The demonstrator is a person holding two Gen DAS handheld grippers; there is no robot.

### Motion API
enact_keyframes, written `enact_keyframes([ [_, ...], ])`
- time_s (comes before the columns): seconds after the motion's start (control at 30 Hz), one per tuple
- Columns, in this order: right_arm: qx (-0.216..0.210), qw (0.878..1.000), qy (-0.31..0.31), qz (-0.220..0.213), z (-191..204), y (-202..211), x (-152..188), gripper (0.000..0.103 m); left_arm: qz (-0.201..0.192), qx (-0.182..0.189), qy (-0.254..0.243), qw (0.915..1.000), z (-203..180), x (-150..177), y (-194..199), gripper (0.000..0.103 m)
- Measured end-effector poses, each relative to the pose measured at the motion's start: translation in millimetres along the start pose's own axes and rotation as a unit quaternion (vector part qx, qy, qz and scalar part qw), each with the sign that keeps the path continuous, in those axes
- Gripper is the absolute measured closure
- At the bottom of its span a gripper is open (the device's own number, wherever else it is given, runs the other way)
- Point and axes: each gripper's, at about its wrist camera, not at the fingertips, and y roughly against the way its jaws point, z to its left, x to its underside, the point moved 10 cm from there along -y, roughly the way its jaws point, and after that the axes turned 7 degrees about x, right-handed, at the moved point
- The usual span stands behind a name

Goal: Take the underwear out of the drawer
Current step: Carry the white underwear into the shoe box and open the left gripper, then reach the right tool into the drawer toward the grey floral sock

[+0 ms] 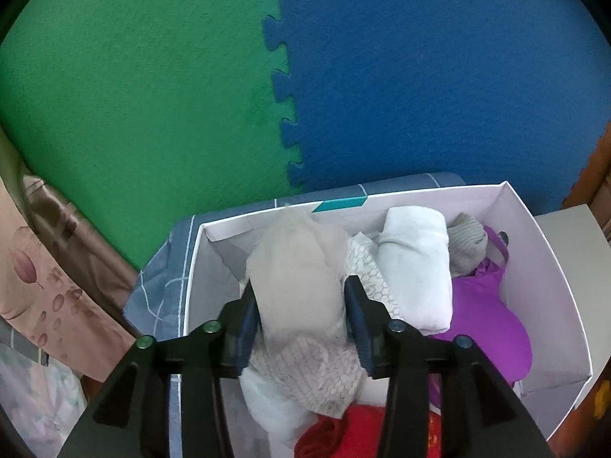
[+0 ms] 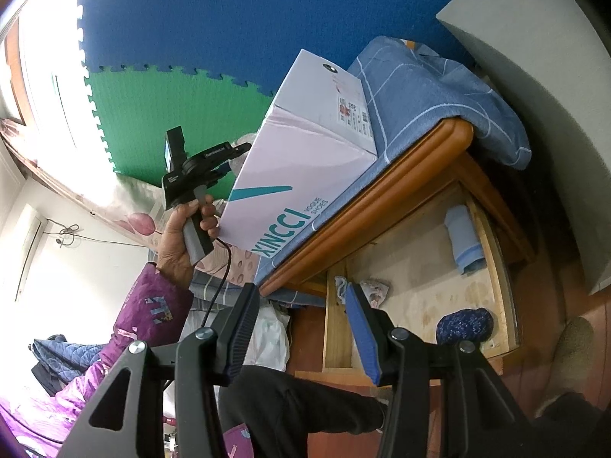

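A rolled beige underwear (image 1: 298, 267) lies on top of other folded pieces at the left of an open white shoebox (image 1: 550, 259). My left gripper (image 1: 299, 320) straddles the roll from above; its blue pads stand alongside the cloth without squeezing it, so it is open. Beside the roll lie a white roll (image 1: 414, 267), a grey piece (image 1: 467, 246), a purple piece (image 1: 485, 313) and a red piece (image 1: 343, 431). My right gripper (image 2: 301, 328) hangs open and empty before the pulled-out wooden drawer (image 2: 496, 267), which holds a light blue roll (image 2: 464, 238) and a dark blue patterned piece (image 2: 464, 326).
The shoebox (image 2: 305, 160) stands on a blue checked cloth (image 2: 431, 87) over the wooden cabinet top. A hand (image 2: 179, 236) in a purple sleeve grips the left tool. Green and blue foam mats (image 1: 152, 76) cover the wall behind. A grey panel (image 2: 542, 76) stands on the right.
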Motion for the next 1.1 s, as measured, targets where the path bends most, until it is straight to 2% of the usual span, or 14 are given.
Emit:
enact_keyframes([
  [0.1,0.001,1.0,0.002,0.002,0.6,-0.8,0.7,0.055,-0.008,-0.028,-0.005,0.9996,5.1,-2.0,4.8,0.027],
  [0.17,0.002,1.0,0.004,0.003,0.9,-1.1,0.8,0.055,-0.03,-0.043,-0.016,0.9985,4.7,-6.2,13.9,0.022],
  [0.23,0.003,1.0,0.005,0.003,1.1,-1.1,1.0,0.055,-0.046,-0.055,-0.028,0.997,2.9,-8.8,21.8,0.009],
  [0.27,0.003,1.0,0.004,0.004,1.1,-1.3,1.1,0.055,-0.061,-0.071,-0.038,0.9949,2.1,-10.4,28.8,0.007],
  [0.37,0.005,1.0,0.007,0.004,2.1,-2.8,1.0,0.055,-0.084,-0.085,-0.052,0.9915,-1.6,-11.1,42.5,0.004],
  [0.57,0.02,0.999,0.031,0.012,5.7,-9.4,6.2,0.055,-0.125,-0.077,-0.041,0.9884,-1.9,-1.9,80.3,0.002],
  [0.77,0.049,0.995,0.076,0.031,11.7,-20.8,18.3,0.055,-0.159,-0.073,-0.023,0.9843,-3.2,22.4,126.5,0.001],
  [0.97,0.087,0.987,0.127,0.051,16.1,-34.5,32.4,0.055,-0.18,-0.068,-0.013,0.9812,-4.7,48.3,165.8,0.0],
  [1.1,0.114,0.978,0.162,0.068,18.1,-43.8,42.7,0.055,-0.181,-0.079,-0.015,0.9802,-2.8,68.9,182.7,0.0],
])
